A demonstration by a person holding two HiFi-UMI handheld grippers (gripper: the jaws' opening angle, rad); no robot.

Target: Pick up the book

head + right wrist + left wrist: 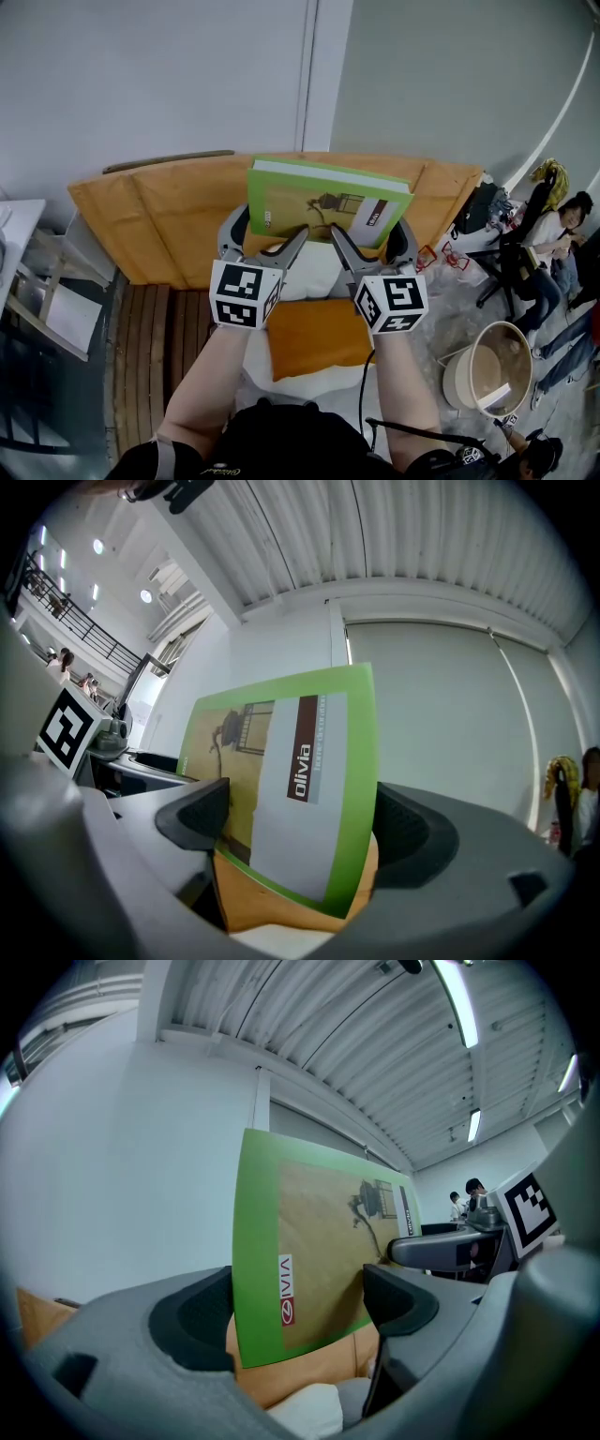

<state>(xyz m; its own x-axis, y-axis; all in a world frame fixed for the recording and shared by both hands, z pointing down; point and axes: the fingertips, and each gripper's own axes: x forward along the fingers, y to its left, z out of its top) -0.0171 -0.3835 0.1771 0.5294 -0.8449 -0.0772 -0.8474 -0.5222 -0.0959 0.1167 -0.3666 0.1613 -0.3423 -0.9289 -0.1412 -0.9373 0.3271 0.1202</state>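
Observation:
A green book [328, 202] with a tan cover picture and a grey-brown title band is held upright in the air over an orange couch [159, 216]. My left gripper [272, 227] is shut on its lower left corner. At the lower right corner, my right gripper [370, 230] is shut on it too. In the left gripper view the book [319, 1251] stands between the two dark pads of that gripper [300, 1312]. The right gripper view shows the book [291, 780] leaning between the pads of that gripper [300, 822].
Below the grippers lie a white pillow [319, 272] and an orange cushion [314, 337]. A round wooden bin [487, 366] stands on the floor at the right, near seated people [562, 234]. A white frame [42, 291] stands at the left beside wooden slats [155, 328]. A grey wall rises behind the couch.

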